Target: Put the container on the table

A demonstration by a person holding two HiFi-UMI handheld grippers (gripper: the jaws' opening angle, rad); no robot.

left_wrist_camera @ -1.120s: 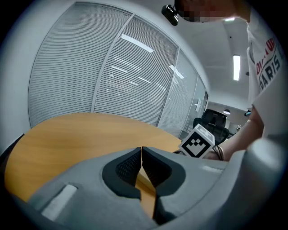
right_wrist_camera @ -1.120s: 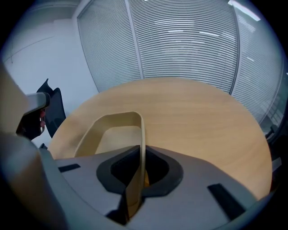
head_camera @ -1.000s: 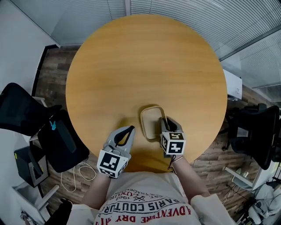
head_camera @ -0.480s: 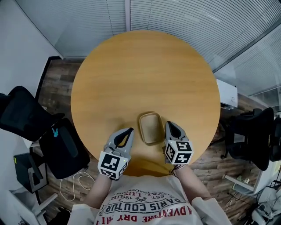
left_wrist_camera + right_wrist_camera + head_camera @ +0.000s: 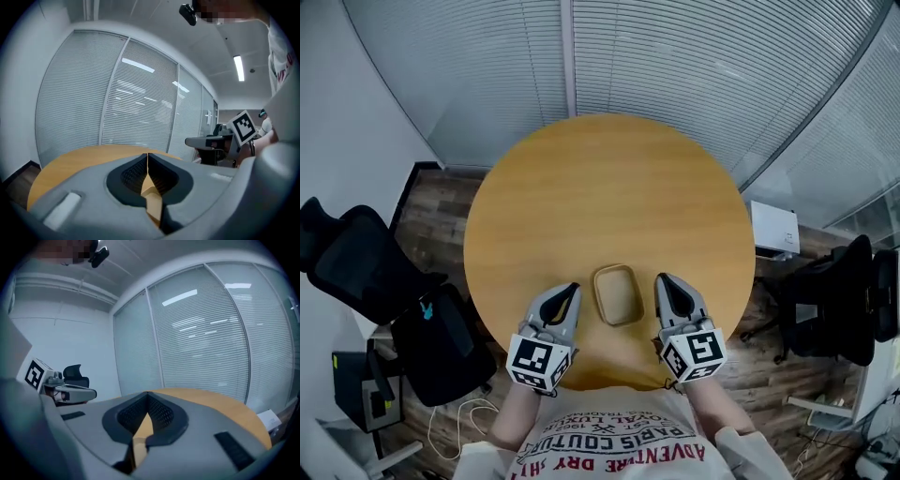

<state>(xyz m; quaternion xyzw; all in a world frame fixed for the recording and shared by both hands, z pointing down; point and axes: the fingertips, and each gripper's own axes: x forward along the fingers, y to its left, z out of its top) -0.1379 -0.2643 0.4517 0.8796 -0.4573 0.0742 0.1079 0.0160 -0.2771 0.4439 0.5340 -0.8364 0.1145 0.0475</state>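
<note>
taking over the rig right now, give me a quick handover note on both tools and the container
Left tool: jaws together, empty, just left of the container and apart from it.
Right tool: jaws together, empty, just right of the container and apart from it.
Container: upright, open side up, on the round wooden table near the person's edge, between the two tools.
Done: the container is on the table and neither tool holds it.
Left: nothing of the task that these views show.

"What is on the left?"
"A black chair (image 5: pixel 352 262) on the wood floor (image 5: pixel 431 202); a white cord (image 5: pixel 452 428) lies near it."
"And on the right?"
"The other black chair (image 5: pixel 844 300); a white box (image 5: pixel 773 230); blinds (image 5: pixel 675 75) behind."
</note>
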